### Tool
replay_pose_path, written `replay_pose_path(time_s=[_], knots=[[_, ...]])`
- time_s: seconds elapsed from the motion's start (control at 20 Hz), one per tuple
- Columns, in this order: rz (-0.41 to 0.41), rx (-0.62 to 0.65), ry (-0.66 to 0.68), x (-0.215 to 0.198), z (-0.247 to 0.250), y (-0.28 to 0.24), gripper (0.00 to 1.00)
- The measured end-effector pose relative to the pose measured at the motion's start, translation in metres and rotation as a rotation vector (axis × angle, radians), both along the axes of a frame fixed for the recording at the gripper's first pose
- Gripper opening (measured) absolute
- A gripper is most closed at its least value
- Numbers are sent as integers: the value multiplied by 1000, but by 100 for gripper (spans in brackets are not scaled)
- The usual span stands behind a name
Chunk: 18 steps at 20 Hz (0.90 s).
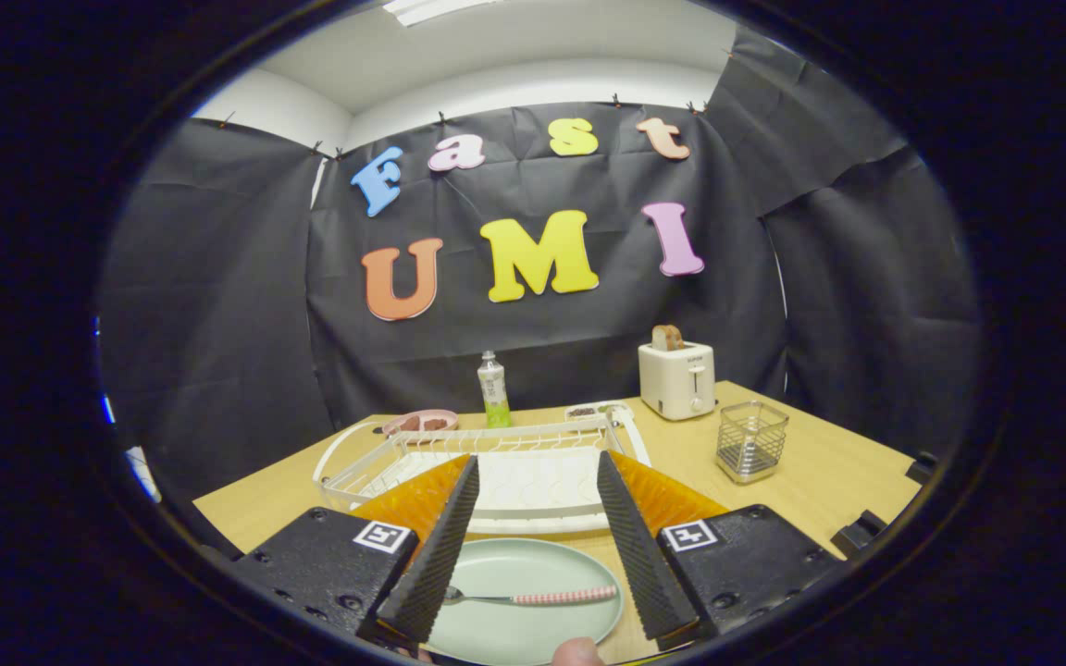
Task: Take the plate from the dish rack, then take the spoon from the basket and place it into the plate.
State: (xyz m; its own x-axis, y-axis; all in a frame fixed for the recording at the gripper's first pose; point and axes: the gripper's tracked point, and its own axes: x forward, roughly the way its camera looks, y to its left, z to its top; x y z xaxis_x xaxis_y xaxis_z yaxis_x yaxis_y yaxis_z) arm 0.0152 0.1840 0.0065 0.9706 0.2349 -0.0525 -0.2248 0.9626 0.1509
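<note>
A pale green plate [533, 564] lies flat on the wooden table, in front of the white dish rack [514, 481]. A spoon [533, 598] with a pink-and-white patterned handle rests on the plate, handle to the right. My gripper [538, 546] hovers above the plate, open, with nothing between its fingers; the spoon shows in the gap between them. The wire basket [751, 441] stands to the right beyond the fingers, and I see nothing inside it.
A white toaster [677, 377] with a slice of bread stands at the back right. A green bottle [493, 389], a pink dish [420, 423] and a small tray [593, 410] sit behind the rack. A fingertip [577, 652] shows by the plate's near rim.
</note>
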Motion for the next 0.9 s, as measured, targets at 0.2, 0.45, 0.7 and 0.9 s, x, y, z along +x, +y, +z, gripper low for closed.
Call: replay_pose_path(time_s=[0.2,0.45,0.7,0.9], knots=[[-37,-25,-53,-12,14,-17,99],[-60,-35,-105,-39,27,-32,100],[-118,-34,-156,-66,33,-47,100],[-134,-40,-176,-84,34,-48,100]])
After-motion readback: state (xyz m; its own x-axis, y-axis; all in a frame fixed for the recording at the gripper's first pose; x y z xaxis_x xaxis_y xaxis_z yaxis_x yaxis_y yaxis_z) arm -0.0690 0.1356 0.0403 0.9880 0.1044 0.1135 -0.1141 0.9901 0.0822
